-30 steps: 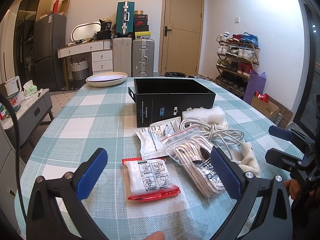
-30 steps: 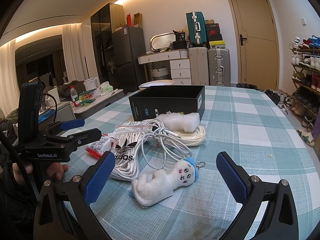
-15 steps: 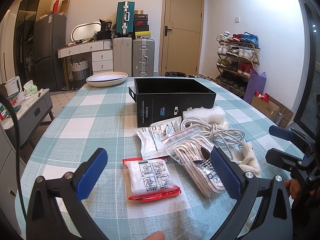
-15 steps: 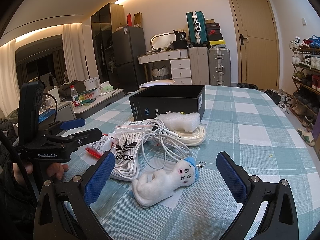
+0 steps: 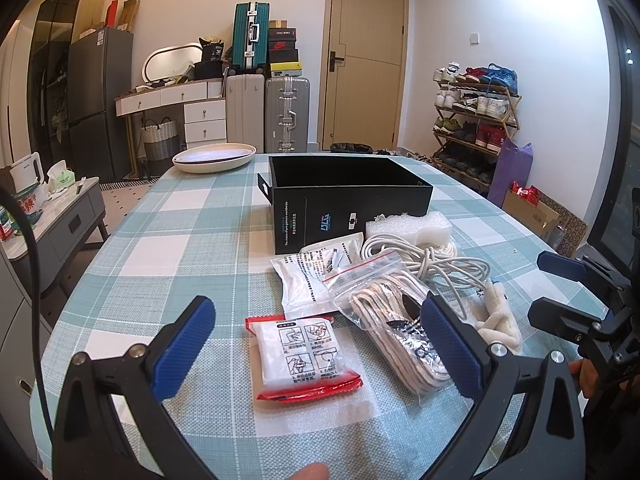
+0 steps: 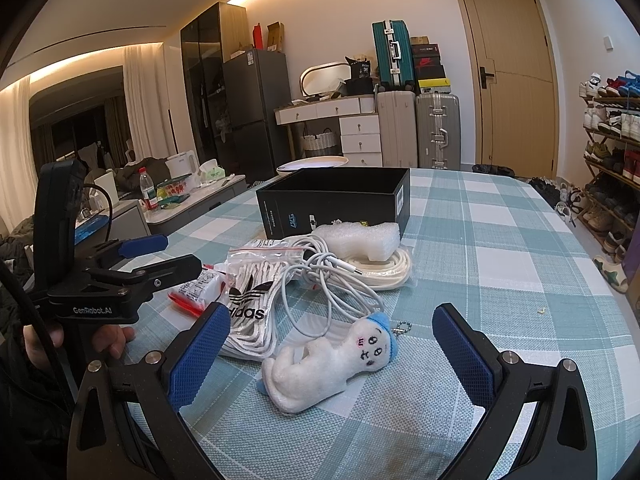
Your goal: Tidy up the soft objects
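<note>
Both tongs: my left gripper (image 5: 318, 344) and right gripper (image 6: 330, 350) gape wide, holding nothing
Between left fingers: red-edged wipes packet (image 5: 304, 354), flat, light, crinkly, likely slippery; I'd pinch its long sides
Between right fingers: plush toy (image 6: 330, 362), light, squashy; I'd take its middle
Beyond: bagged laces (image 5: 394, 320), loose cable (image 6: 320, 276), foam block (image 6: 360, 236)
Farthest: black box (image 5: 348, 196), open, likely the destination
</note>
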